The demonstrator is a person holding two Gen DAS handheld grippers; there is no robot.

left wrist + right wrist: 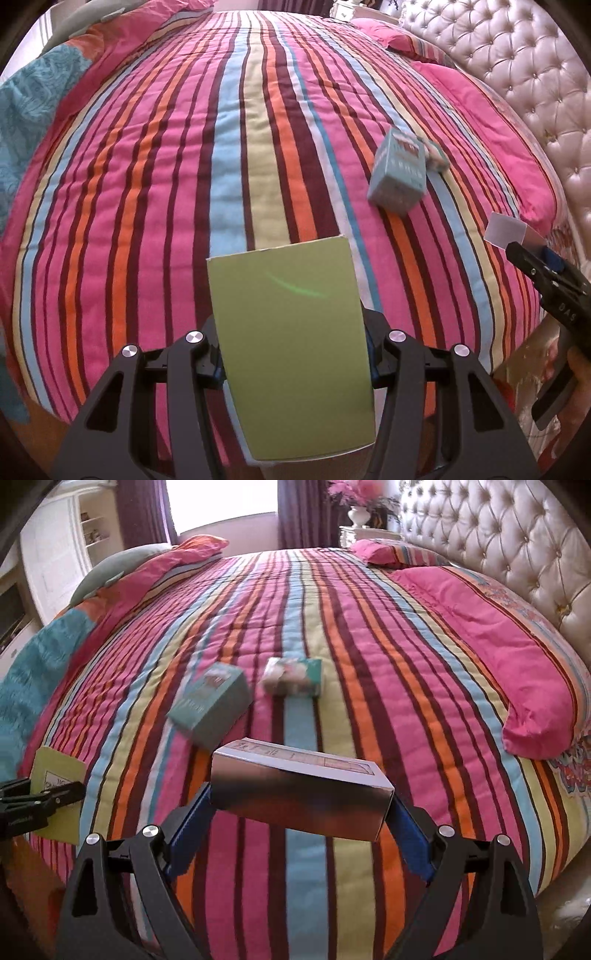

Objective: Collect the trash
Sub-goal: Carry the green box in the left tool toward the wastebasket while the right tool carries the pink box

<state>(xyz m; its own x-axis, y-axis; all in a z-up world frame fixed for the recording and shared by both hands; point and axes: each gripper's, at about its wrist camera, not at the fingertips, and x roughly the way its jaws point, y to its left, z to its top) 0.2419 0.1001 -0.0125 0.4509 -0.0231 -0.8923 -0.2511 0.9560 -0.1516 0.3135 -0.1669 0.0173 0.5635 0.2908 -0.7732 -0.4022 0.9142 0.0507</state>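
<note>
My left gripper (293, 347) is shut on a flat green box (291, 347), held above the near edge of the striped bed. The green box also shows in the right wrist view (59, 775). My right gripper (301, 805) is shut on a silver and white carton (299, 794), held crosswise between its blue pads. The carton's end shows in the left wrist view (506, 229). A teal box (400, 173) (210, 709) lies on the quilt. A small green and white pack (291, 681) (437, 157) lies just beyond it.
The bed carries a striped quilt (184, 166) with pink pillows (498, 646) along the tufted headboard (498, 535) on the right. A folded pink and teal blanket (55, 646) lies at the far left. A white shelf unit (62, 542) and a window stand beyond.
</note>
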